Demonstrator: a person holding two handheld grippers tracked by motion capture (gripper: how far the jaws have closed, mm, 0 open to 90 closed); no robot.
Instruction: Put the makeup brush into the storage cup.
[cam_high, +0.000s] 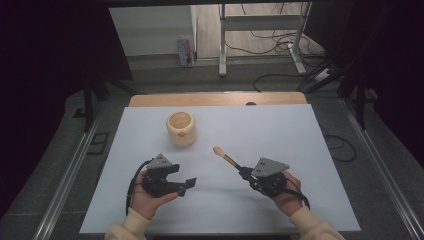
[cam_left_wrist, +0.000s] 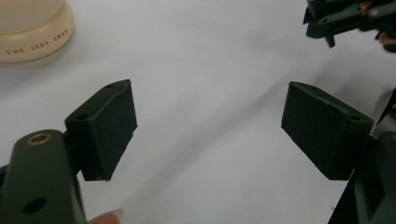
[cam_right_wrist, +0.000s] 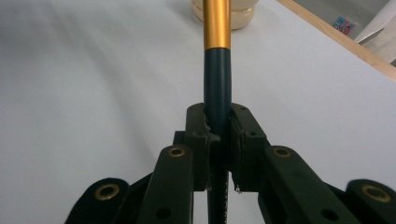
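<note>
We've got both hands low at the near edge of the white bench (cam_high: 300, 130), sleeves just poking in, each palm wrapped around a gripper body. The left gripper (cam_high: 189, 184) sits near the near-left corner area and points right, across the bench, toward the other one; its jaws stand wide apart with nothing between them. The left gripper view makes that obvious: bare white surface between the two black pads (cam_left_wrist: 112, 126), plus a fingertip at the bottom edge.

The right gripper (cam_high: 241, 171) is level with it, well apart, aimed away and to the left. It's clamped tight on a brush (cam_high: 226, 157). From the high view we get the brush's pale rounded tip hovering over the middle of the bench, long axis running diagonally from the jaws up-left toward the cup (cam_high: 181, 128).

The right gripper view adds what the top one can't: the handle is dark where the pads squeeze it, then turns to a gold band (cam_right_wrist: 217, 23) farther out, and it lines up straight at the cup's base.

The cream cup stands upright toward the far edge, left of centre, with lettering on its base in the left gripper view.
</note>
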